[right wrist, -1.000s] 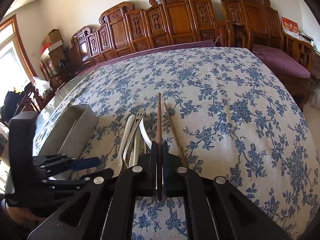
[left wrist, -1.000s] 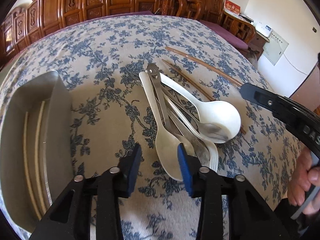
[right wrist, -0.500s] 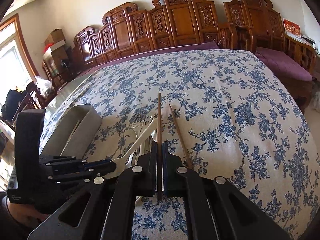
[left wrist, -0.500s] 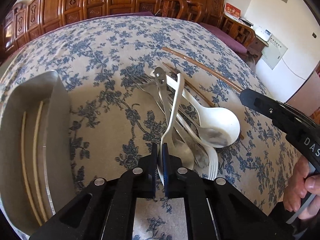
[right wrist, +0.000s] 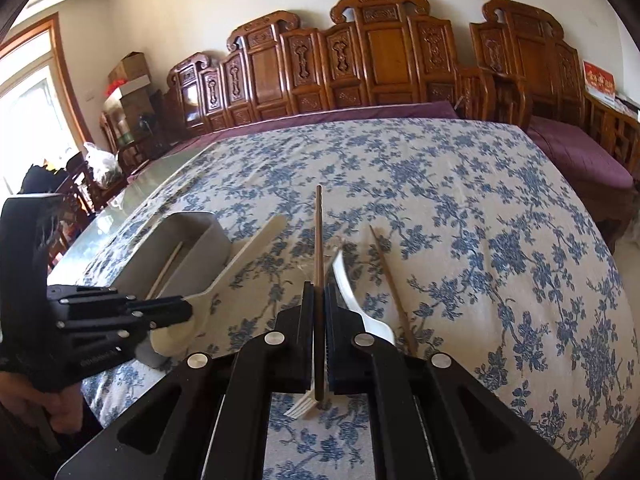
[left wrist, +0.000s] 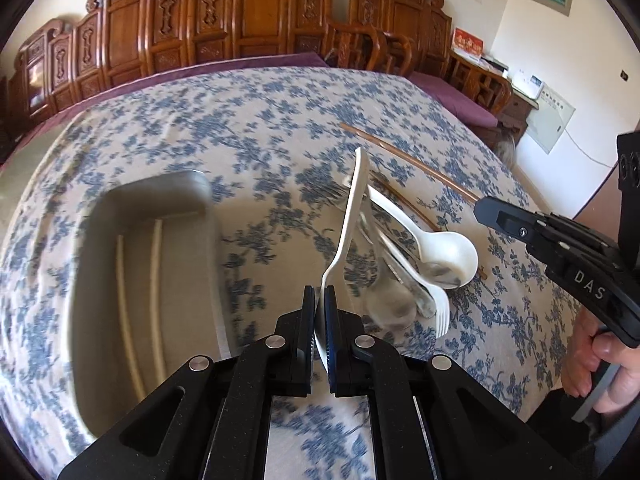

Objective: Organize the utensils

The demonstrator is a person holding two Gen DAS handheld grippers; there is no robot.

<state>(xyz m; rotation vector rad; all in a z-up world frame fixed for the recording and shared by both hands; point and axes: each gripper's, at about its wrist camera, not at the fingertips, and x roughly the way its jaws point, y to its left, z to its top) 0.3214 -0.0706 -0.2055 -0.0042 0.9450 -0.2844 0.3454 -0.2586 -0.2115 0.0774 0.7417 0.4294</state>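
My left gripper (left wrist: 319,294) is shut on the bowl end of a white plastic spoon (left wrist: 350,216), held above the table with its handle pointing away. It also shows in the right wrist view (right wrist: 248,256). My right gripper (right wrist: 319,292) is shut on a brown chopstick (right wrist: 318,232) that points forward. A second brown chopstick (right wrist: 390,280) lies on the cloth to its right. A pile of utensils lies on the table: a white soup spoon (left wrist: 444,252), a white plastic fork (left wrist: 438,308) and metal spoons (left wrist: 390,300).
A grey metal tray (left wrist: 176,188) holding two pale chopsticks (left wrist: 156,280) sits on the left of the blue floral tablecloth (left wrist: 260,120). It also shows in the right wrist view (right wrist: 200,248). Carved wooden chairs (right wrist: 380,52) stand behind the table.
My left gripper closed on the white spoon, lifted it off the pile and moved left toward the tray. My right gripper stayed shut on its chopstick and rose a little.
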